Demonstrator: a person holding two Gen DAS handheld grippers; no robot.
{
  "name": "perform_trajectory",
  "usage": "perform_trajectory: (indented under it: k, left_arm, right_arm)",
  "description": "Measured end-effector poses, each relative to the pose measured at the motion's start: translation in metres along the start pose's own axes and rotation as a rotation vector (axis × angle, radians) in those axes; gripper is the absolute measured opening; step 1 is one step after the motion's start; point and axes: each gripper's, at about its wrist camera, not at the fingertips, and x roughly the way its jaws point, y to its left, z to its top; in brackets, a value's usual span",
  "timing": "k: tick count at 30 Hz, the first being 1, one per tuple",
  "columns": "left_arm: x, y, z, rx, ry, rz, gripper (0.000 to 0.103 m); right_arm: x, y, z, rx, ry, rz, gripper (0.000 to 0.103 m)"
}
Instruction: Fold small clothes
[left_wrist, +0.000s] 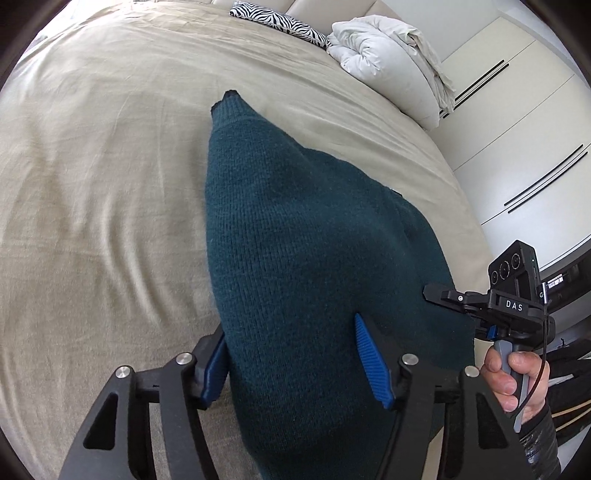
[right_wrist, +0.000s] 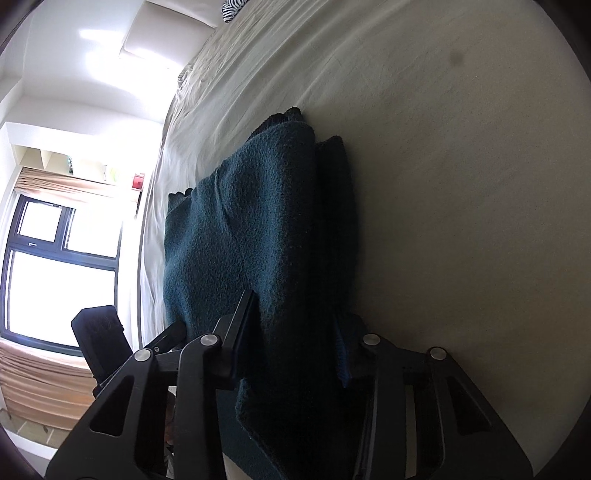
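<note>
Left wrist view: dark teal knitted sweater (left_wrist: 295, 240) lifted off beige bed sheet (left_wrist: 103, 184), far cuff trailing on it, near edge running between blue ribbed fingers (left_wrist: 371, 363) of left gripper (left_wrist: 291, 363), spread wide with cloth draped through rather than pinched. Right wrist view: right gripper (right_wrist: 295, 343) clenched on doubled sweater edge, layers bunched between both pads. Held up by two edges, probably to carry one half over the other. Around: rumpled white duvet (left_wrist: 384, 59) and zebra-print pillow (left_wrist: 280, 22) near headboard, white wardrobe doors (left_wrist: 517, 122) beside bed; nothing blocking the landing spot.
</note>
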Motion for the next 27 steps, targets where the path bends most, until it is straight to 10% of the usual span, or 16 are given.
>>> perform_trajectory:
  k: [12,27]
  left_arm:
    - [-0.028,-0.009,-0.006,0.047,-0.017,0.056,0.037]
    - [-0.144,0.011,-0.084,0.179,-0.089,0.184,0.035]
  right_arm:
    - [-0.008,0.051,-0.017,-0.130,-0.083,-0.204,0.022]
    - [-0.015,0.164,-0.126,-0.306,-0.086,-0.187,0.022]
